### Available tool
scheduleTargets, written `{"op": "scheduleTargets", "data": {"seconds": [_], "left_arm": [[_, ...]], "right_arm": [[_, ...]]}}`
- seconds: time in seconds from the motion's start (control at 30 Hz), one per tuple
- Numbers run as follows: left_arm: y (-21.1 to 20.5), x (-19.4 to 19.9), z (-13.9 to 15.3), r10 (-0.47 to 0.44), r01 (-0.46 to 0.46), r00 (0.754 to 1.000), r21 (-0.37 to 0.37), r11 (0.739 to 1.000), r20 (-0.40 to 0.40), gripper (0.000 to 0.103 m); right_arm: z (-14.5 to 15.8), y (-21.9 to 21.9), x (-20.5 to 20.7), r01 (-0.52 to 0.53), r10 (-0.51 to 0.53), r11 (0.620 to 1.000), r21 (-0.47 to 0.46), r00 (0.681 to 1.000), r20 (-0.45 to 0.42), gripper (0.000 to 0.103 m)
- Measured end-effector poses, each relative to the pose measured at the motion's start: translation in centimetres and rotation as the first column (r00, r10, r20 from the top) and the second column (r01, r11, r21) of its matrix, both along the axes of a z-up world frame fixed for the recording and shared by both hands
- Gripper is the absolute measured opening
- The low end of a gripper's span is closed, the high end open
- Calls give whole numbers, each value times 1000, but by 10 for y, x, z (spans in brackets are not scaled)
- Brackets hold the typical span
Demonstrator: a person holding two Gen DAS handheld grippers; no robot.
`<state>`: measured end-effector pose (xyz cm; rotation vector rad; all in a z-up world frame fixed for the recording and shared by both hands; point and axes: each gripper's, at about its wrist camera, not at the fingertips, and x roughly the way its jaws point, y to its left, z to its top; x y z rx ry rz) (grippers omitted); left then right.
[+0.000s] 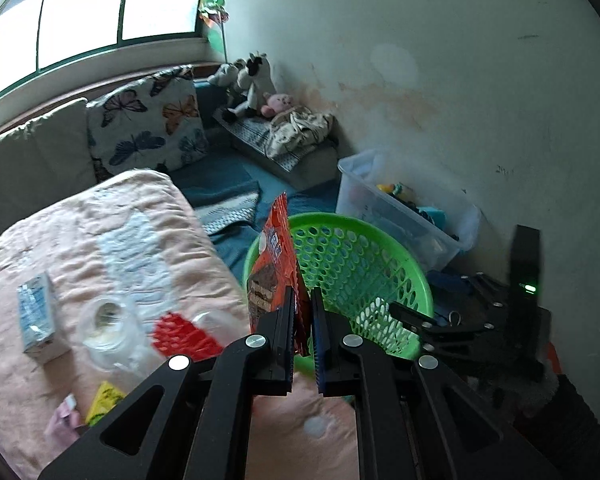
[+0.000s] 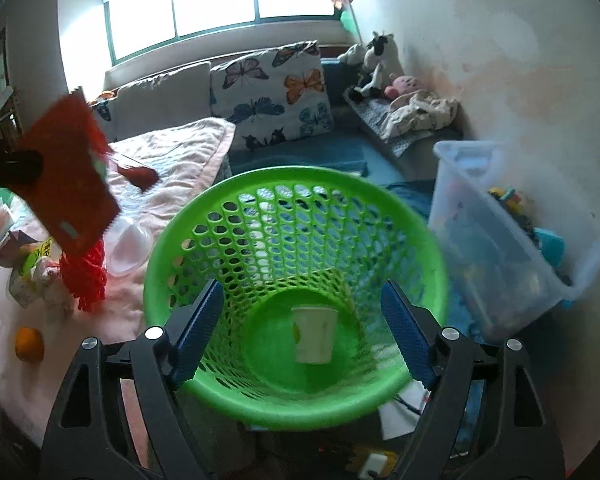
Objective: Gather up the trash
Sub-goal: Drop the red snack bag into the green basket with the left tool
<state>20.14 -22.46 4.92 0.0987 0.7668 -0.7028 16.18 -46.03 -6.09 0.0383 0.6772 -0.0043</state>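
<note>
Wrapper (image 1: pixel 275 264), orange, was clamped upright in the left claw (image 1: pixel 302 320) at the near rim of the green basket (image 1: pixel 380 236). Right claw (image 2: pixel 302 332) gaped apart over the basket, nothing between its pads; 1 paper cup (image 2: pixel 314 334) lay at the bottom.

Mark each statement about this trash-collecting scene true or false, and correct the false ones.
1. The left gripper is shut on an orange snack wrapper. True.
2. The right gripper grips a paper cup. False: its jaws are open and empty; the paper cup lies at the bottom of the green basket.
3. The green basket is solid-walled. False: its walls are full of holes.
4. A clear storage bin stands beside the basket, near the wall. True.
5. The butterfly-print pillow lies inside the basket. False: it leans up at the back, below the window.
</note>
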Motion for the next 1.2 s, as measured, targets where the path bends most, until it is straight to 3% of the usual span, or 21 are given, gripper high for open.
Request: {"op": "scheduleTargets", "data": {"seconds": [0.23,0.7,0.8,0.9,1.2], "left_arm": [[-30,6,-17,-36,37,999,23,999,-40,8],[-62,13,-41,-68,72,992,36,997,-103,11],[-62,12,-43,-68,72,992,39,997,-104,17],[-58,12,-43,-54,58,994,40,998,-97,36],[-34,3,-37,-20,22,997,25,999,-79,41]], "right_arm": [[4,-14,-30,31,-31,999,-6,999,30,81],[-4,-19,-49,46,-47,998,46,999,21,81],[-5,-17,-49,41,-42,998,48,999,19,81],[-4,-13,-50,36,-37,998,53,999,19,81],[-1,1,-53,13,-14,999,52,1000,16,82]]}}
